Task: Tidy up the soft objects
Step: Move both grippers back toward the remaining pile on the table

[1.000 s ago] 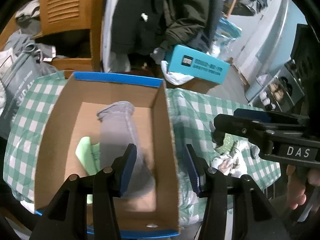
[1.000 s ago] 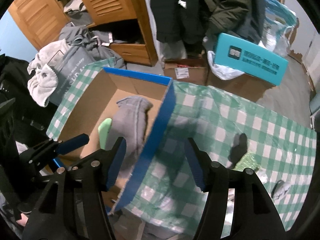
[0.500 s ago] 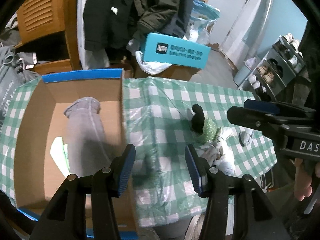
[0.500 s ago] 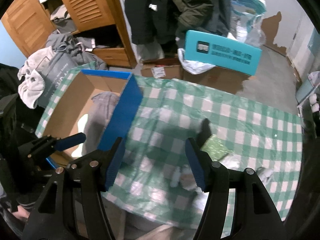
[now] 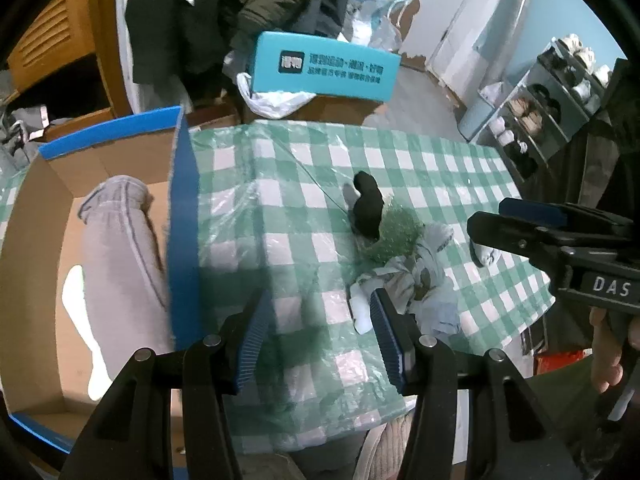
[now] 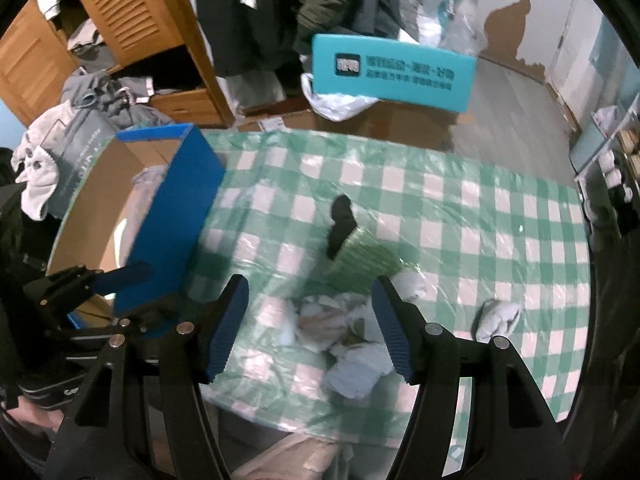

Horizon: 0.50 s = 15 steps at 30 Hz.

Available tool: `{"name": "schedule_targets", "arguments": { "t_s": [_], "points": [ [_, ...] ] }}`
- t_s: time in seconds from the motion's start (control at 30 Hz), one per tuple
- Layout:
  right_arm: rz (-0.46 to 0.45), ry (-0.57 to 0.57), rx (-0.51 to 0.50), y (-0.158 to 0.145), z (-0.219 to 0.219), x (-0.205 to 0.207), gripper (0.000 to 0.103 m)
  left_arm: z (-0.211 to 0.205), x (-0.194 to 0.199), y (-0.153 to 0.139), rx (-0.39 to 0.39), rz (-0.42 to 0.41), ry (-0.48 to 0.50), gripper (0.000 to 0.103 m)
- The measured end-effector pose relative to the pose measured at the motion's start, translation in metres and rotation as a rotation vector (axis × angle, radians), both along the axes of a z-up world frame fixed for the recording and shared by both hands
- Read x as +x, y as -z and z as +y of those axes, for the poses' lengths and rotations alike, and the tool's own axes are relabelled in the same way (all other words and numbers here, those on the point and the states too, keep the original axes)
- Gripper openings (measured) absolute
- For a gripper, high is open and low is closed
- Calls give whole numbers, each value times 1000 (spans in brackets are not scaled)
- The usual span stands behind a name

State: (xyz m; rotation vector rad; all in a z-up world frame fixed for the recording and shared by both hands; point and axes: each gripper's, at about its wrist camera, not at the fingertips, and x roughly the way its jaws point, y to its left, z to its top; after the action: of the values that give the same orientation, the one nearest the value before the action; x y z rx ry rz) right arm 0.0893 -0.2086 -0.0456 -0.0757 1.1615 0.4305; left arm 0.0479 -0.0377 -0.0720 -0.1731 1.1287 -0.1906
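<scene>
A blue-edged cardboard box (image 5: 182, 216) stands at the table's left and holds a grey garment (image 5: 116, 248) and a pale green item (image 5: 78, 288). On the green checked tablecloth (image 5: 400, 160) lie a black sock (image 5: 366, 206), a green fuzzy cloth (image 5: 396, 232), a heap of pale cloths (image 5: 416, 280) and a small grey-white sock (image 6: 498, 318). My left gripper (image 5: 320, 336) is open and empty just right of the box wall. My right gripper (image 6: 310, 328) is open and empty over the pale heap (image 6: 344, 336); the box (image 6: 172, 216) is to its left.
Beyond the table are a teal box (image 5: 324, 68) on a carton, hanging dark coats (image 5: 240, 4), a wooden wardrobe (image 6: 132, 12) with piled clothes, and a shoe rack (image 5: 552, 100) at the right. The table's near edge drops off under both grippers.
Both grippers have swung right, away from over the box and toward the pile of cloths on the table. Both stay open and empty.
</scene>
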Motion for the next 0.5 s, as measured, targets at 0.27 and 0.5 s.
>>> {"name": "schedule_targets", "arguments": {
  "t_s": [0.27,0.5],
  "points": [
    [59,48,-2,28,-24,7,64,-22,8,15,6,35,34,53],
    [96,69,-1,45,-35,10,64,-30,14,30,5,69,35,53]
  ]
}}
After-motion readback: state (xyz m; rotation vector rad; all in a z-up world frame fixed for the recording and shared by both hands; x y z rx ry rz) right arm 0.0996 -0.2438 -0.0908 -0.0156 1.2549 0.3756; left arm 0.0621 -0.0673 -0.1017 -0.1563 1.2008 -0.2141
